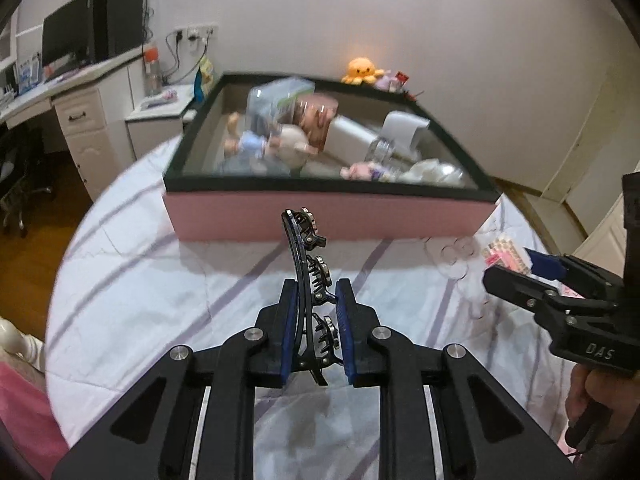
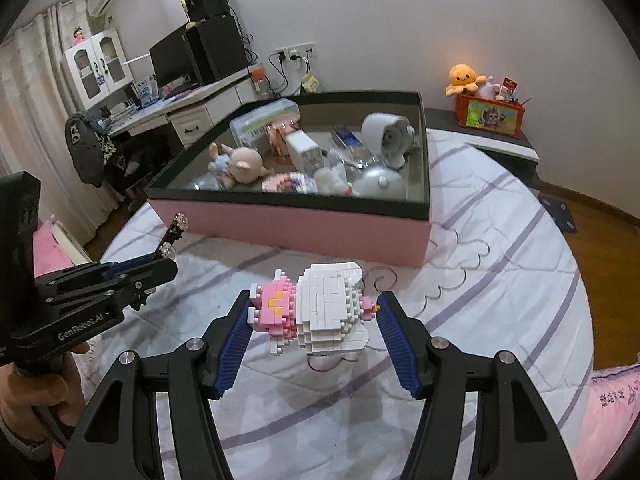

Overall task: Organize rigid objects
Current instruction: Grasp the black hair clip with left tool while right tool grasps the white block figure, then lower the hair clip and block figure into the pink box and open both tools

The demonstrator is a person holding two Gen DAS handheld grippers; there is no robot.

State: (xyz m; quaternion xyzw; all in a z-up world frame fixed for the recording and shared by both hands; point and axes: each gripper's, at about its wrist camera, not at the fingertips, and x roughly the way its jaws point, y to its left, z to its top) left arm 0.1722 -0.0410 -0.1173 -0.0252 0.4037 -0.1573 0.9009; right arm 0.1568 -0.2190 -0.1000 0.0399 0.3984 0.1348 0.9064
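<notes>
Bedroom scene, bed (image 1: 132, 312) with white quilt and purple stripes under everything. My left gripper (image 1: 316, 332) is clamped on a black hair clip (image 1: 308, 272), pads pressing both sides; clip sticks up and forward past the fingertips, toothed side facing right, tip reaching toward the box wall. In right wrist view the same clip (image 2: 173, 236) pokes out of the left gripper (image 2: 160, 264) at far left, above the quilt.

My right gripper (image 2: 316, 324) has fingers (image 2: 234, 338) spread wide around a brick figure (image 2: 320, 312), white body with pink part on the left. Pink side looks just touching the left pad; right pad sits just beside a small pink tip, contact unclear. Cannot tell if figure rests on the quilt or is lifted.

Box (image 2: 288, 228), pink walls and black rim, sits on the bed just beyond both grippers. Inside: pig toy (image 2: 244, 166), white roll (image 2: 386, 134), clear plastic case (image 2: 264, 120), other small stuff, blurred in left view.

Behind: orange octopus plush (image 2: 462, 78) by the wall, bench (image 2: 188, 100) with monitor (image 2: 168, 60) at left.
</notes>
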